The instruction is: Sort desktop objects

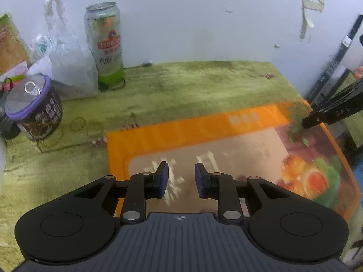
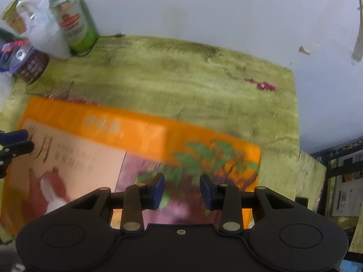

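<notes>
Green-stained desk [image 1: 181, 86]: one orange box [image 1: 204, 131], two cans, two grippers.

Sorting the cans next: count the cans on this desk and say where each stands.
2. Tall green beer can upright at the wall; short purple-lidded can in front of the plastic bag. Clutter at left may hide others.

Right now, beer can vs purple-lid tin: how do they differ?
The beer can is tall and slim; the purple-lid tin is short and wide. The beer can is green and silver, the tin dark brown with a purple rim. The beer can stands by the wall beside the plastic bag; the tin sits nearer, in front of the bag. Both stand upright on the green desk, and neither is touched.
</notes>
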Tool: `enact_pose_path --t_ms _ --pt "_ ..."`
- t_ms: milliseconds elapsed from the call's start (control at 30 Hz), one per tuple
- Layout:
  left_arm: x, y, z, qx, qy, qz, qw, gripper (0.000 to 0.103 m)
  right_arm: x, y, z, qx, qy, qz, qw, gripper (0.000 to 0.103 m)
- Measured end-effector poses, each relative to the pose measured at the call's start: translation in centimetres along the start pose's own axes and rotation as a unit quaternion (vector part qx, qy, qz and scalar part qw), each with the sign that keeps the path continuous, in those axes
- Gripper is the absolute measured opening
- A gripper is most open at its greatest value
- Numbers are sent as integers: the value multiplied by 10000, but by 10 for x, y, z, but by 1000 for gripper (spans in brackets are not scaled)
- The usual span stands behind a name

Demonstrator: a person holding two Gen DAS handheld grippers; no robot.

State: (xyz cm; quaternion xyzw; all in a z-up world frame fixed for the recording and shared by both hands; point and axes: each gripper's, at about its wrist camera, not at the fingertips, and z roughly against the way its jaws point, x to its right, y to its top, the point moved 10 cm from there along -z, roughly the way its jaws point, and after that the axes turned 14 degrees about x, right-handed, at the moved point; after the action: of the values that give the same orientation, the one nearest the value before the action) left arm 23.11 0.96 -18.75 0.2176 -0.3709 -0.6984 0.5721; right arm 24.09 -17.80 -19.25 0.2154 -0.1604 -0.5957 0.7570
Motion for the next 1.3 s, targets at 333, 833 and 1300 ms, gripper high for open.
enact_pose_path --t_ms 333,833,1300 --pt "-14 4 -24 51 167 -37 9998 25 7 7 -25 -108 41 -106 9999 34" --pt "-21 22 -21 224 206 30 9995 26 11 17 -18 69 27 -199 9998 35" --pt "-37 19 -40 244 398 -100 9989 26 28 21 -34 160 -201 -316 9992 31"
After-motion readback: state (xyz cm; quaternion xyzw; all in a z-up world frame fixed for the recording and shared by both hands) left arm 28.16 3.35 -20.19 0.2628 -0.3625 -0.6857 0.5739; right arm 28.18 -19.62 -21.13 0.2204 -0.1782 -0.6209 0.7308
